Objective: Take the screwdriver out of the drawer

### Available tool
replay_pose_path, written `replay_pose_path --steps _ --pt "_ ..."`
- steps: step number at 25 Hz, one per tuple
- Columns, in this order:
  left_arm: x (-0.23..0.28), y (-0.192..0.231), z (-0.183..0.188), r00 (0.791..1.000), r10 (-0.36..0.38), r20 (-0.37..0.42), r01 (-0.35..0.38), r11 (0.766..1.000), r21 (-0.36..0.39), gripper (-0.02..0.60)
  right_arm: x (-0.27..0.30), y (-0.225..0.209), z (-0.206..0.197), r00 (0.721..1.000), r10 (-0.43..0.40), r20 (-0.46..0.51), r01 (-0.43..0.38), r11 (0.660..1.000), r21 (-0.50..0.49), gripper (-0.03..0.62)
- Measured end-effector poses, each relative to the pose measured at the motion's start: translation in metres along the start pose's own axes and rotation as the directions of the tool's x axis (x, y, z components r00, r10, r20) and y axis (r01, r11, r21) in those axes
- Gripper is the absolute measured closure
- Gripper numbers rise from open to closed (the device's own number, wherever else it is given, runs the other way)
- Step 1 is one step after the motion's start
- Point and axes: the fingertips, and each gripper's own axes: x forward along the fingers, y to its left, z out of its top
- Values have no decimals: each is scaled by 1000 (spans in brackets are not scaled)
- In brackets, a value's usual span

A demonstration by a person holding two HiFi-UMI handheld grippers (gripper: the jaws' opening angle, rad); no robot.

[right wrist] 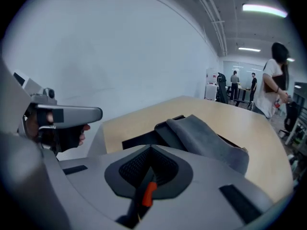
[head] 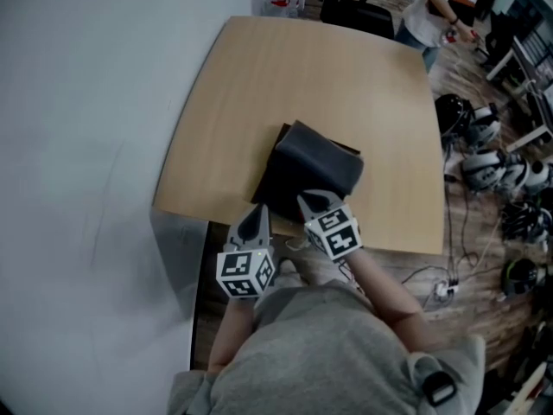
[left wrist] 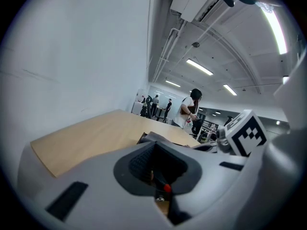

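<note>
A black drawer box (head: 294, 188) sits on the wooden table (head: 346, 85) near its front edge, with a dark grey cloth (head: 324, 167) draped over its top. No screwdriver shows in any view. My left gripper (head: 257, 216) hovers at the box's near left corner, jaws together and empty. My right gripper (head: 313, 204) is over the near edge of the box, shut with nothing held. The right gripper view shows the box (right wrist: 141, 139) and cloth (right wrist: 206, 140) just beyond the shut right gripper (right wrist: 152, 169). In the left gripper view the left gripper (left wrist: 153, 163) is shut, short of the box (left wrist: 160, 138).
A white wall (head: 78, 145) runs along the table's left side. Black helmets and cables (head: 484, 162) lie on the floor to the right. A person in a white top (head: 441, 7) stands beyond the far right corner. Bare tabletop lies behind and left of the box.
</note>
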Motion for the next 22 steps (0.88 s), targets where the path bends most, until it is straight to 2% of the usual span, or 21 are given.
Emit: replay_pose_path --steps 6,11,13,15,18,20,21,22 --pt "8 13 -7 1000 -2 -25 2 1000 -19 581 36 -10 -33 983 -13 -185 11 1000 -13 595" --pt "10 20 -8 999 -6 -39 5 1000 -22 581 57 -4 -52 953 50 -300 -52 999 1 594" --pt "10 23 -9 999 -6 -44 5 1000 -24 581 62 -2 -59 937 65 -345 -64 998 12 565" --pt "10 26 -11 999 -3 -49 1 1000 -28 581 68 1 -68 913 86 -399 -81 996 29 496" --pt "12 30 -13 998 -4 -56 2 1000 -30 581 71 5 -85 858 113 -501 -94 994 63 468" --pt "13 30 -15 998 -11 -59 9 999 -32 581 67 -3 -99 809 70 -583 -53 998 47 468" --pt "14 30 -15 998 -16 -59 14 999 -33 581 64 -9 -104 791 38 -611 -27 999 27 468" --pt "15 29 -15 998 -21 -59 19 999 -33 582 64 -13 -104 784 20 -621 -14 1000 14 468"
